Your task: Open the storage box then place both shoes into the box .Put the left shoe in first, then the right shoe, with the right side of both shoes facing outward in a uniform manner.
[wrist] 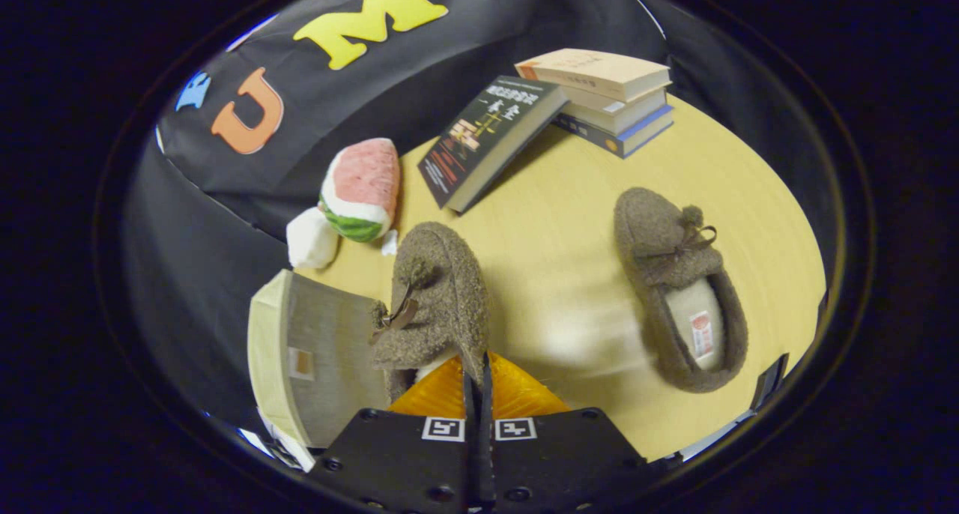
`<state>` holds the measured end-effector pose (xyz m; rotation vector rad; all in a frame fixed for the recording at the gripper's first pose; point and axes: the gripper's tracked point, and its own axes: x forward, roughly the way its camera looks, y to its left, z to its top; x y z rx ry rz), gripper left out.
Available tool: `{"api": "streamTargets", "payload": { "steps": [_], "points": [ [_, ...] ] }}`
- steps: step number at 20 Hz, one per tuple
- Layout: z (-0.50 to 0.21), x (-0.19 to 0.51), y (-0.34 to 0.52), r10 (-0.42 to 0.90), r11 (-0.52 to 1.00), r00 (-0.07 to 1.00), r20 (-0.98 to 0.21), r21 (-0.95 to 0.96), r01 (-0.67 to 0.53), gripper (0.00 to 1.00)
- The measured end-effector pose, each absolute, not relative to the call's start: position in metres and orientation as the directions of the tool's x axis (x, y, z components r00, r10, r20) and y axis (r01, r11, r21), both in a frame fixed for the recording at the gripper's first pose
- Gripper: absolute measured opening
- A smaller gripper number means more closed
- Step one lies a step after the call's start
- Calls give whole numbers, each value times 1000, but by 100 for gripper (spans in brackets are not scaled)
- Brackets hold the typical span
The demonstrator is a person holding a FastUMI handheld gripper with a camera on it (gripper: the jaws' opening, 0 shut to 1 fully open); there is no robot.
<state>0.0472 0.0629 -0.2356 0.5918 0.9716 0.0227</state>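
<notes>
Tool [477,383] pinched on brown slipper [434,297], storage box [315,357] beside, second slipper [678,289] apart

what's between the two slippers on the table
Nothing: in the gripper view, bare table separates the slipper pinched in the gripper from the other slipper.
</notes>
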Motion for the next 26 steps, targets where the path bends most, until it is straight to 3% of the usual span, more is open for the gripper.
{"api": "streamTargets", "payload": {
  "steps": [6,10,18,26],
  "points": [
    [-131,68,144,341,810,692,-637,573,128,0],
    [-104,75,210,384,794,721,-577,605,61,0],
    [-167,61,315,426,815,621,-658,577,52,0],
    [-229,61,354,413,798,488,-769,564,213,0]
  ]
}}
